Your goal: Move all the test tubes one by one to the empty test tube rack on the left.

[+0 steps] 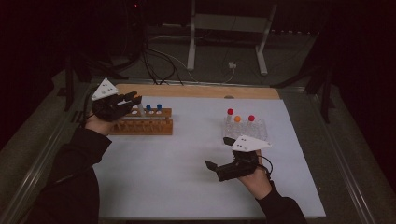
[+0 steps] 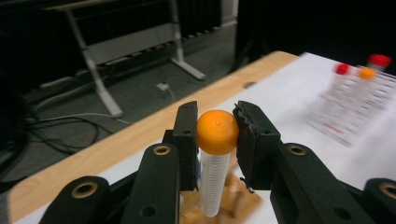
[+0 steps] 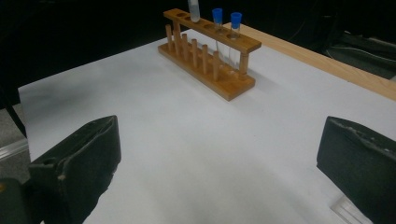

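Seating the orange-cap tube (image 2: 216, 158) into the wooden rack (image 1: 144, 122) looks like the step in hand. Near to far:

Right gripper (image 1: 223, 164) hovers low over the white sheet (image 1: 187, 177) at the near right, jaws spread wide w/ nothing between them; best kept parked so it stays out of the way.

Clear rack (image 1: 245, 129) sits just beyond it, w/ two red caps and one orange cap showing. No need to touch it now.

Left gripper (image 2: 216, 135) is at the far left, over the wooden rack's left end. Its jaws pinch the tube by the cap, one pad on each side, tube hanging roughly upright w/ the bottom end at the rack. In the right gripper view a tube (image 3: 194, 9) stands in a hole near the rack's far end, two holes off from the two blue-cap tubes (image 3: 226, 21); can't tell how deep it's seated.

To do it well, in my judgement:
- keep the tube vertical, lower straight, no sideways push, since the rack is light and could slide on the sheet
- hold the grip until the base stops on the lower board, then open
- grip is on the cap only, so any tilt may twist it loose; go slow
- lift straight up after release, clear of the blue caps next door.

Wood edge of the tabletop (image 1: 196, 91) lies just past the rack; don't nudge the rack toward it.
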A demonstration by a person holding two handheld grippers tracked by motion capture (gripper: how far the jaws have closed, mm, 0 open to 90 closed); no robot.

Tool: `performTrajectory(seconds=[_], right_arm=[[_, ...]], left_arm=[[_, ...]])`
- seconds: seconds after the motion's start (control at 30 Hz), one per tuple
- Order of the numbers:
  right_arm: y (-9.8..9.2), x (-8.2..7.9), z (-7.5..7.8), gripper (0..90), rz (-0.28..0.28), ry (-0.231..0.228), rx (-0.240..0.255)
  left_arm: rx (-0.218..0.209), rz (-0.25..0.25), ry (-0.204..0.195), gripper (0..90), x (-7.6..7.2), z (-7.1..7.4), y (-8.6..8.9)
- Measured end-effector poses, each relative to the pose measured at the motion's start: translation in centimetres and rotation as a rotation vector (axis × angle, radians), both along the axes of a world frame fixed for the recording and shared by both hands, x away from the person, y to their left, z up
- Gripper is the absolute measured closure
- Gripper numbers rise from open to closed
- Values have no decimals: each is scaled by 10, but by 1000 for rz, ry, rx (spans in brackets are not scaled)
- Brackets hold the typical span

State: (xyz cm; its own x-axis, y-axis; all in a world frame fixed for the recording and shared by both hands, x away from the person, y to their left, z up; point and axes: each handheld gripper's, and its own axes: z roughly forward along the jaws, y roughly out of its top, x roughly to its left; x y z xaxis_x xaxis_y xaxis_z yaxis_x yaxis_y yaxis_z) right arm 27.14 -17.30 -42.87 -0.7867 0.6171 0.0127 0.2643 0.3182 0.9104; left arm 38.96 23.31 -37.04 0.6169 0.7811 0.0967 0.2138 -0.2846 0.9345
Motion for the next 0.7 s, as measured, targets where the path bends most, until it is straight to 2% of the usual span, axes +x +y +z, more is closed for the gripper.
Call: performTrajectory(seconds=[0.13,0.17,0.3,0.33,0.4,0.43,0.7], right_arm=[[0,-1,0,0,4,-4,1],[-1,0,0,0,5,-4,3],[-2,0,0,0,3,-3,6],[-2,0,0,0,3,-3,5],[-2,1,0,0,4,-3,4],[-3,1,0,0,4,-1,6],[-4,1,-1,0,3,2,10]], left_arm=[[-25,46,0,720,13,-4,6],[-18,62,-6,719,16,-5,6],[-29,96,13,719,27,-13,8],[-47,93,23,719,29,-16,9],[-32,108,25,720,32,-22,8],[-49,103,34,720,34,-26,8],[-38,112,69,719,40,-50,2]])
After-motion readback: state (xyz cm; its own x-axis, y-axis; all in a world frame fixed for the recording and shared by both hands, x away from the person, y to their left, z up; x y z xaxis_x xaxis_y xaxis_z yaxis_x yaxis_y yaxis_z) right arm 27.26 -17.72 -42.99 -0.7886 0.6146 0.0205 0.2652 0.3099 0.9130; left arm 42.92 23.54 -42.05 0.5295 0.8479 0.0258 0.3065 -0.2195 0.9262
